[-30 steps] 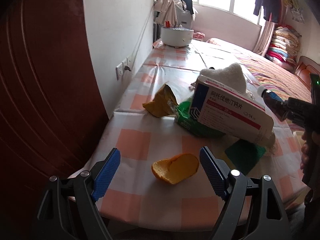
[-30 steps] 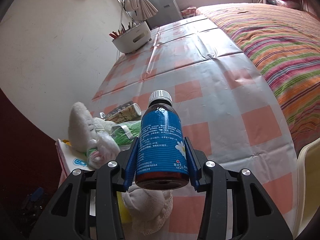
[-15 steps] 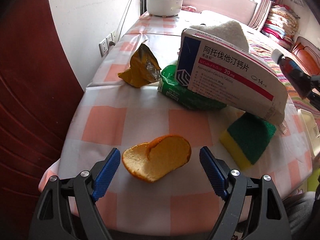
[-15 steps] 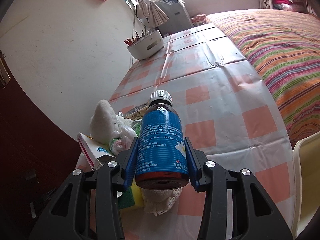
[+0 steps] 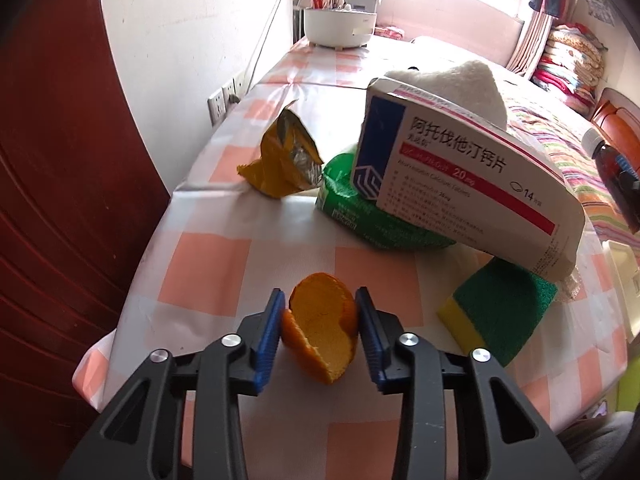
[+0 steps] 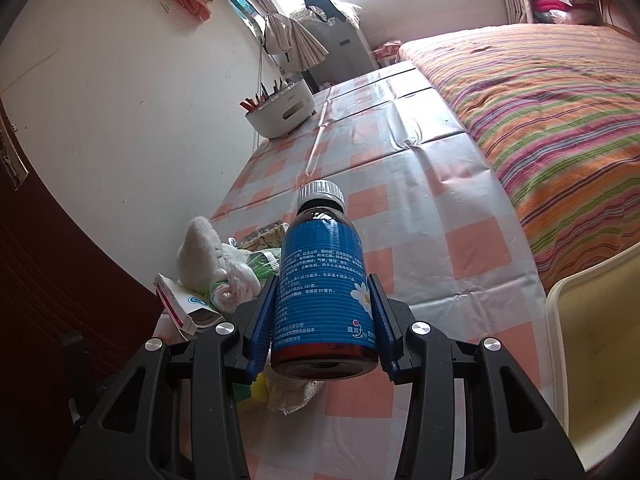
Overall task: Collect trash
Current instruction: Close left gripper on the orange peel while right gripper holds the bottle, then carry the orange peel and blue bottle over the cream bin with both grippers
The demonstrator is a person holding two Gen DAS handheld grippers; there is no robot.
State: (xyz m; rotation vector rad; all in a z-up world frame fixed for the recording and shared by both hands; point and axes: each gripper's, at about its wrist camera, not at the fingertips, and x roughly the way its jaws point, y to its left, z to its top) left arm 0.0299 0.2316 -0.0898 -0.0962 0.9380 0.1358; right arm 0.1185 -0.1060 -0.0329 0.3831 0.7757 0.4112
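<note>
An orange peel (image 5: 322, 330) stands on edge on the checked tablecloth (image 5: 208, 264), squeezed between the blue pads of my left gripper (image 5: 319, 330), whose jaws are closing on it. Behind it lie a torn yellow snack wrapper (image 5: 280, 160), a green packet (image 5: 360, 216) and a white medicine box (image 5: 472, 184) leaning on a white plush toy (image 5: 460, 84). My right gripper (image 6: 322, 320) is shut on a brown bottle (image 6: 322, 280) with a blue label and white cap, held above the table; the bottle (image 5: 612, 168) also shows at the right edge of the left wrist view.
A green-and-yellow sponge (image 5: 500, 312) lies right of the peel. A white utensil holder (image 5: 340, 28) stands at the table's far end by the wall. A dark red door (image 5: 60, 220) is on the left, a striped bed (image 6: 560, 112) on the right, a cream chair (image 6: 600, 360) near.
My left gripper came down over the orange peel and its jaws closed from wide apart onto it, tipping it upright. The right gripper lifted and drew back with the bottle.
</note>
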